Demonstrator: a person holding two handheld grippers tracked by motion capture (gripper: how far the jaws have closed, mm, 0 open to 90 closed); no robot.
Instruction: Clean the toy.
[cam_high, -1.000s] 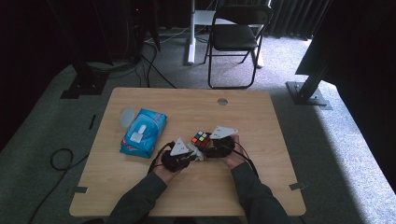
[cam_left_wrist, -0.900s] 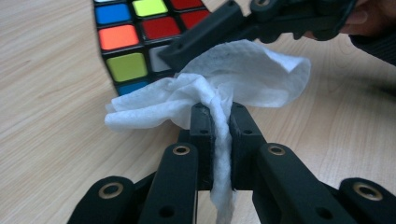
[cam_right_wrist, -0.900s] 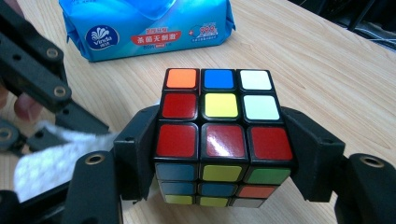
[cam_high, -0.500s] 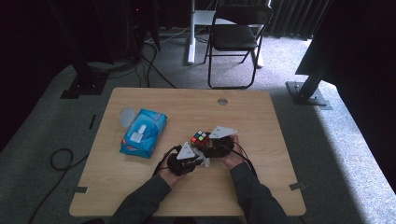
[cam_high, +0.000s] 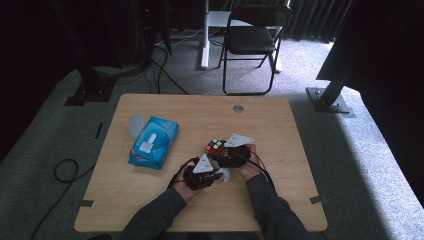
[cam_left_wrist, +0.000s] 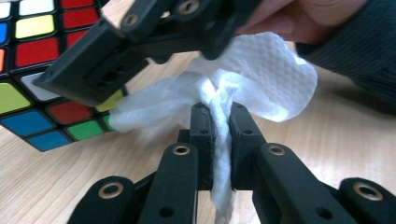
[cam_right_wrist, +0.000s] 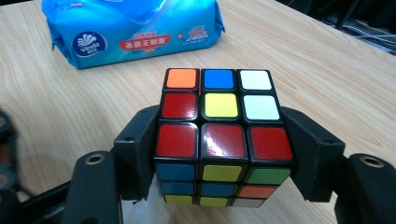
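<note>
**Layout of the table, high view**

The table (cam_high: 150, 200) occupies the centre and lower half of the frame. The wipes pack (cam_high: 154, 142) lies at centre left, with a small lid (cam_high: 136, 124) just beside it at its upper left. Right of the pack, near the middle, the cube (cam_high: 215, 148) sits between the 2 grippers: the left gripper (cam_high: 216, 171) below it, the right gripper (cam_high: 223, 156) at its right. A tissue (cam_high: 224, 174) lies between them. A chair (cam_high: 252, 40) stands behind the table, upper centre.
</note>
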